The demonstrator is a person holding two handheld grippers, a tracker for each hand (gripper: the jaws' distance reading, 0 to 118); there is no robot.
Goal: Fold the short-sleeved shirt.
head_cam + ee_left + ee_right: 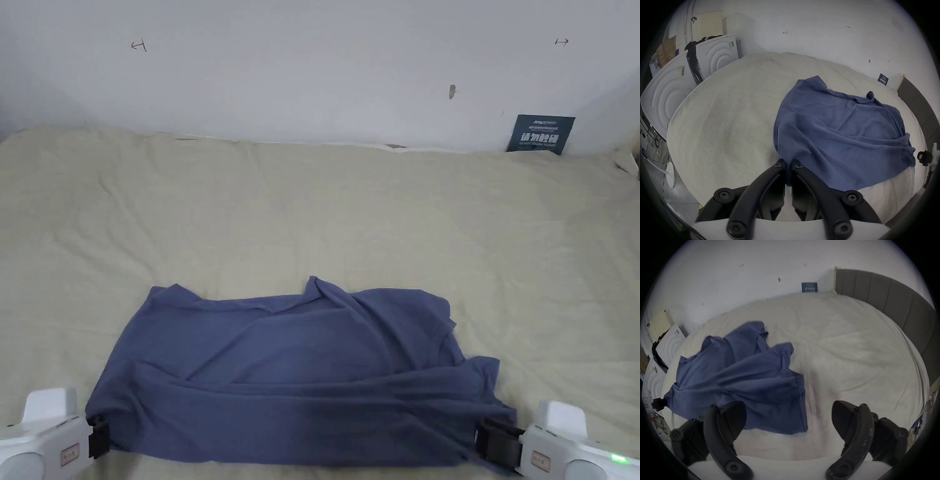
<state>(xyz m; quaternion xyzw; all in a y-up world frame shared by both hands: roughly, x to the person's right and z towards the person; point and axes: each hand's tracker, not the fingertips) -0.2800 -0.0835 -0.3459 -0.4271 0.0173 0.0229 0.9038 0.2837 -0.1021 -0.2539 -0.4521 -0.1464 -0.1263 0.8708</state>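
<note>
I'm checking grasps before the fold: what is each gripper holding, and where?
The left gripper pinches the blue shirt at its near left corner. The right gripper is open, holding nothing.

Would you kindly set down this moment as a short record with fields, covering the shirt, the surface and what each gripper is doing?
garment: blue short-sleeved shirt, rumpled, lying crosswise near the front edge
surface: bed with a cream sheet
left gripper: jaws closed on the shirt's near left corner
right gripper: jaws wide apart, nothing between them, just beside the shirt's right edge
fold state: no neat fold yet; cloth bunched, with one sleeve sticking out on the right
background: white wall, dark sign leaning against it
</note>
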